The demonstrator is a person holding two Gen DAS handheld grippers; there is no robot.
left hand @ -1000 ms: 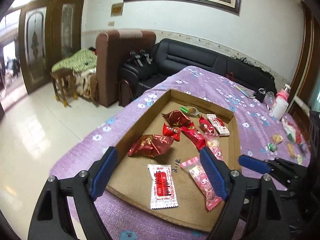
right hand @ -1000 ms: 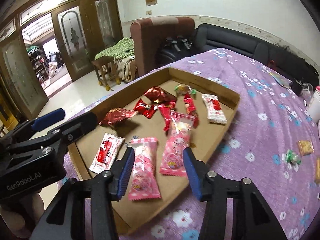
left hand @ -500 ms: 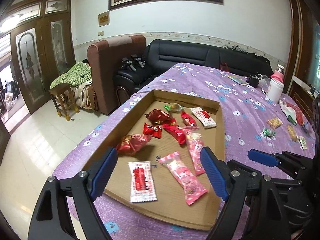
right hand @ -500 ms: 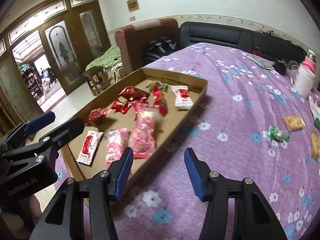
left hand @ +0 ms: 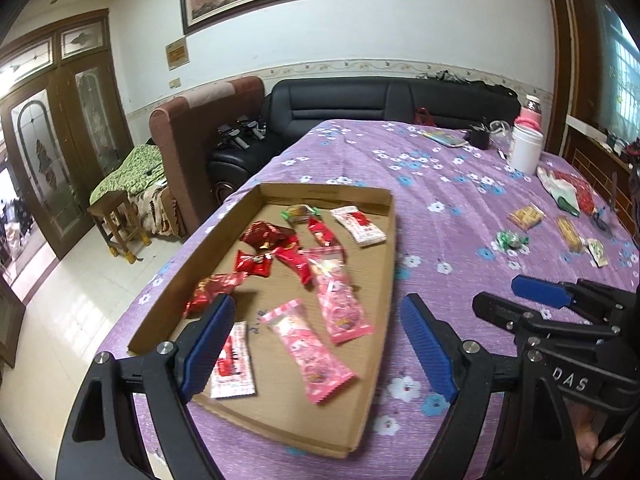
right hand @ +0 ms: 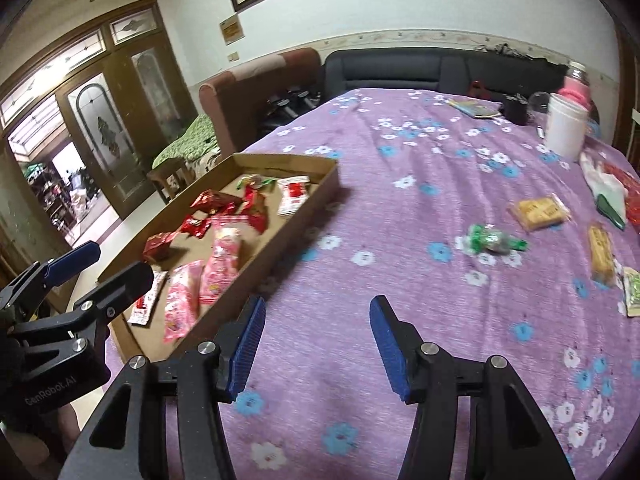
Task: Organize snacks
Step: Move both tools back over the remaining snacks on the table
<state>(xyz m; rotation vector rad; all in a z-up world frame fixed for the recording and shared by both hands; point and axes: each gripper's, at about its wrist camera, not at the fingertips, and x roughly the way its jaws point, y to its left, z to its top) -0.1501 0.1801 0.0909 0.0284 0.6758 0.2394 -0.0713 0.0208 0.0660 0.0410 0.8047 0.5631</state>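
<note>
Snacks (left hand: 308, 356): glossy crinkly wrappers, cardboard tray (left hand: 384, 240)

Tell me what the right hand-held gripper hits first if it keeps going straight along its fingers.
Probably the bare purple tablecloth: the right hand-held gripper is open, empty and angled downward. The green-wrapped candy lies off to the side.

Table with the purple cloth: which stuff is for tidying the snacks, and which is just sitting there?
For the job:
cardboard tray with red and pink snack packs
green-wrapped candy loose on the cloth
cracker packs
left gripper, open
right gripper, open

Just lying about:
white jar
black sofa
wooden stool
</note>
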